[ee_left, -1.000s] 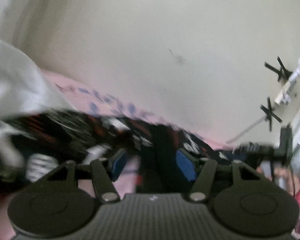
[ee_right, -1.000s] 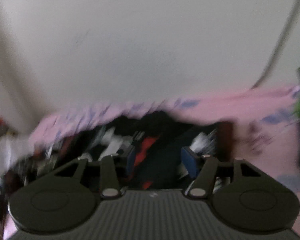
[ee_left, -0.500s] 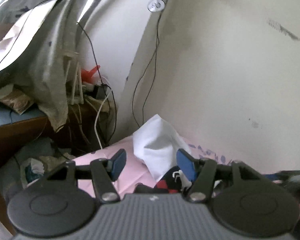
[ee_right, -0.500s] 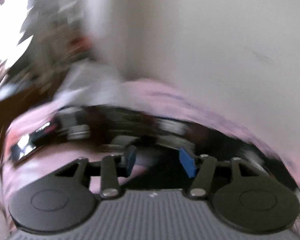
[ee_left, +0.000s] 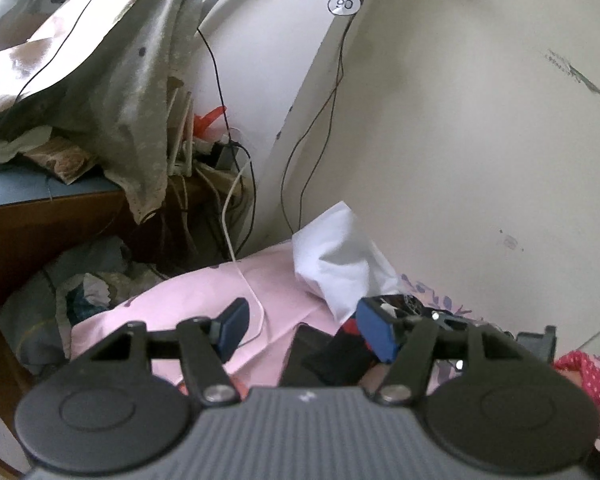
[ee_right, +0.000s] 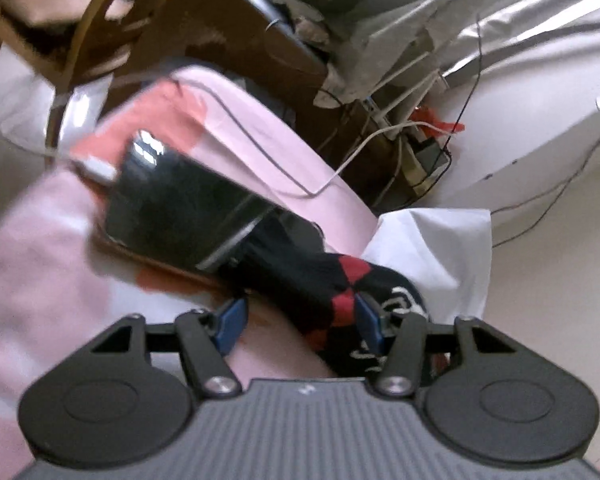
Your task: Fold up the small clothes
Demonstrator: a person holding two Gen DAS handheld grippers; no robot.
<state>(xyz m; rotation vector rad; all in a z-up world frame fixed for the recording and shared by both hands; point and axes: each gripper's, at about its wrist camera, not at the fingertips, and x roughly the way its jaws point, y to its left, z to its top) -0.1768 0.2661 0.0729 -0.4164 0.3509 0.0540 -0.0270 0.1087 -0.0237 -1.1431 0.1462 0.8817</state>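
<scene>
A black garment with red blocks and white print [ee_right: 332, 280] lies bunched on the pink bedsheet [ee_right: 268, 128]. My right gripper [ee_right: 296, 320] is open, its blue pads on either side of the garment's near end, close above it. In the left wrist view part of the same dark garment [ee_left: 340, 356] shows low between the fingers of my left gripper [ee_left: 304, 330], which is open and empty above the sheet [ee_left: 188, 304]. A white cloth [ee_left: 340, 256] lies crumpled against the wall; it also shows in the right wrist view [ee_right: 440, 248].
A black phone [ee_right: 172, 208] with a white cable lies on the sheet next to the garment. A wooden desk [ee_left: 40, 224] piled with grey fabric and cables stands left of the bed. A wooden chair [ee_right: 60, 20] stands beyond. The cream wall [ee_left: 460, 140] bounds the bed.
Both grippers have swung left, away from the wall view toward the desk side. The right gripper now hangs over the garment's end beside the phone. Both stay open.
</scene>
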